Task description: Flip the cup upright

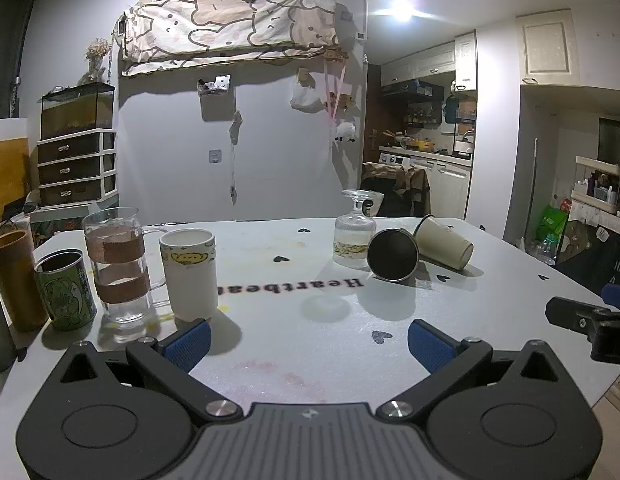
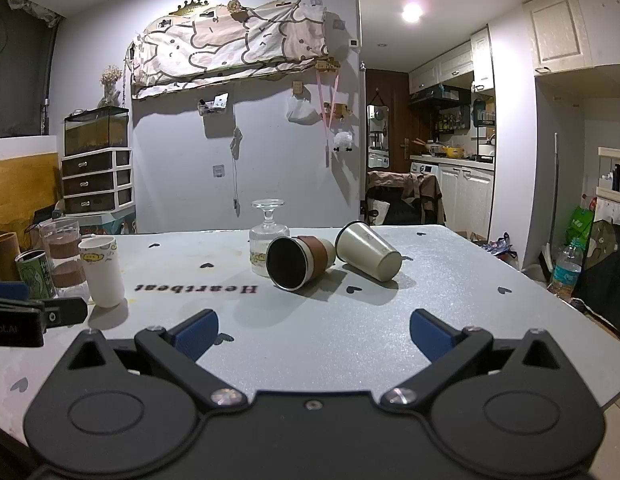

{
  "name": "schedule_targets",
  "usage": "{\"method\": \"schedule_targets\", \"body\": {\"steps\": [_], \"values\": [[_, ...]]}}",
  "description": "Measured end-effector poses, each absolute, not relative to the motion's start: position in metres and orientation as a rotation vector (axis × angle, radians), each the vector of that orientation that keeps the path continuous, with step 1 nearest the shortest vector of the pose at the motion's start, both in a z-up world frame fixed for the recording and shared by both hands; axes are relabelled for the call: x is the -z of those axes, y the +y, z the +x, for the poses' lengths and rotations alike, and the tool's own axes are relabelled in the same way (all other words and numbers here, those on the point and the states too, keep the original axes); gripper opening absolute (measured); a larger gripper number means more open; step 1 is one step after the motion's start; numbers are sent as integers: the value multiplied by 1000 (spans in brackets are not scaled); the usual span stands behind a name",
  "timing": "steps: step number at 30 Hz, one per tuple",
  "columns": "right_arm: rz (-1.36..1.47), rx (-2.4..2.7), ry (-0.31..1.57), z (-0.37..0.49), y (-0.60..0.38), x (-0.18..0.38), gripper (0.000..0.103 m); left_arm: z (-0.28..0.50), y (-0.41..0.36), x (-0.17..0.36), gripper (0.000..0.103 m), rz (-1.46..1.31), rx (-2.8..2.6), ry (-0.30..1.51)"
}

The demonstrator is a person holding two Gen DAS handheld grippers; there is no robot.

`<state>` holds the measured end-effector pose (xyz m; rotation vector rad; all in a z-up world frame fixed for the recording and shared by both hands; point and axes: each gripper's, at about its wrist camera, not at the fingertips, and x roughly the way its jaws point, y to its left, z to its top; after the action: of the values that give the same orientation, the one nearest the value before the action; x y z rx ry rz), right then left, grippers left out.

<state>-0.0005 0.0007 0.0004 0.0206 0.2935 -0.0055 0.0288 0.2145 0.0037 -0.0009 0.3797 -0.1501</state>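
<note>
Two tapered cups (image 2: 298, 261) (image 2: 369, 251) on sides, glossy; both hand-held grippers agape

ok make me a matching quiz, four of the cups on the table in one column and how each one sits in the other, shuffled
Things:
1. stemmed glass
2. brown-sleeved cup
3. cream cup
4. white mug

States:
A. upright, at the left by the other standing cups
B. on its side, dark opening facing the cameras
C. upside down, foot on top
D. on its side, furthest right, base toward the cameras

Pairs: 1-C, 2-B, 3-D, 4-A
</note>
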Motion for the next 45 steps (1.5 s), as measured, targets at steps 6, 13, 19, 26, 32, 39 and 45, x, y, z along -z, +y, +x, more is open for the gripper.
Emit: {"method": "schedule_targets", "body": {"steps": [6,13,19,26,32,39,45], "values": [[20,5,295,-1,1,-1,103,30,216,-5,103,-1,150,382],[20,4,296,0,1,0,103,30,217,-3,103,-1,150,383],[20,4,298,0,1,0,103,30,217,-4,103,0,149,385],[20,4,298,0,1,0,103,30,217,-4,103,0,148,385],[20,5,299,0,1,-1,103,24,222,-5,103,-5,143,386],[20,7,298,0,2,5,103,25,224,-5,103,-1,146,387],[20,4,297,0,3,5,103,25,222,-6,103,-1,142,386]]}}
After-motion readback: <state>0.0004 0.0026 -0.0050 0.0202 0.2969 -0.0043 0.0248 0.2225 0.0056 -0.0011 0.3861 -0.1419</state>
